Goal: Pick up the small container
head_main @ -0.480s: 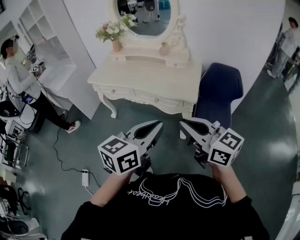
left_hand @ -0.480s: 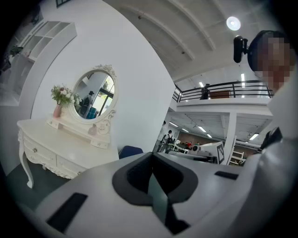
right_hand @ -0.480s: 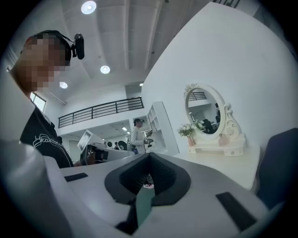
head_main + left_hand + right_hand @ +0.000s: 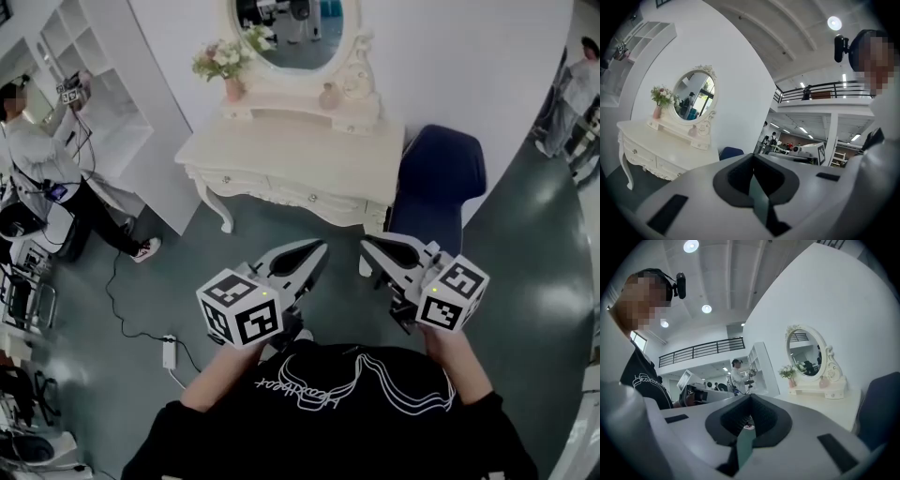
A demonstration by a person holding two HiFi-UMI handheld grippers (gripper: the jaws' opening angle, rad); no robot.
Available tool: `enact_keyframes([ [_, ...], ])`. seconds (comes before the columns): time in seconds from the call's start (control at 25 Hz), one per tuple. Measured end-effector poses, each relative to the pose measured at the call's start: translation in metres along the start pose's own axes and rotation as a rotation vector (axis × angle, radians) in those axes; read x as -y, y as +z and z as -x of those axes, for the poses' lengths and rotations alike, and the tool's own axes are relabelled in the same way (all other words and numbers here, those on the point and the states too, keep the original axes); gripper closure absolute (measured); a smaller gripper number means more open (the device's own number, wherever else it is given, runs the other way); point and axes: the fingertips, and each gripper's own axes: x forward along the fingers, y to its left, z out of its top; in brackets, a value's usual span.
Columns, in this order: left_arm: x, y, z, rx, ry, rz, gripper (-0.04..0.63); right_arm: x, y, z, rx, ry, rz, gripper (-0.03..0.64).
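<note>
Two grippers are hanging close to the person's chest in the head view, well apart from the dressing table (image 4: pixel 281 155), and neither is carrying anything. The left gripper (image 4: pixel 317 247) is showing its jaws closed tip to tip with nothing between them, and the right gripper (image 4: pixel 367 242) is likewise shut and empty.

The small container (image 4: pixel 329 97) is most likely the little pinkish vessel that is sitting on the raised back shelf of the table, at roughly twelve o'clock from the two grippers. It is resting at the foot of the oval mirror (image 4: pixel 295 33), near the frame's five o'clock. The flower vase (image 4: pixel 232 91) is standing well apart from it, at its nine o'clock, and a blue chair (image 4: pixel 439 178) is sitting at the table's three o'clock.

Judging by its look, the container is probably going to handle as a light, rigid piece of glass or ceramic: smooth, a little slippery, and breakable if it is knocked against the carved frame behind it. A sensible hold is around its widest part, with one pad at its three o'clock and one at its nine o'clock, coming in from the front edge of the shelf and closing gently.

It is appearing as a small, rounded, pale pink shape standing upright. Whether it is carrying a lid or stopper is too small to tell.
</note>
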Motion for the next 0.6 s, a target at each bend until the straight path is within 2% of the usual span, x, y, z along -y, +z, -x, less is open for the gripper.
enact_keyframes([
  [0.28,-0.016,-0.006,0.002,-0.010,0.011,0.037,0.592,0.006,-0.007,-0.009,-0.011,0.003,-0.046,0.611],
  [0.6,-0.054,-0.004,-0.030,-0.039,-0.020,0.075,0.592,0.047,-0.011,-0.035,-0.035,-0.022,-0.068,0.611],
])
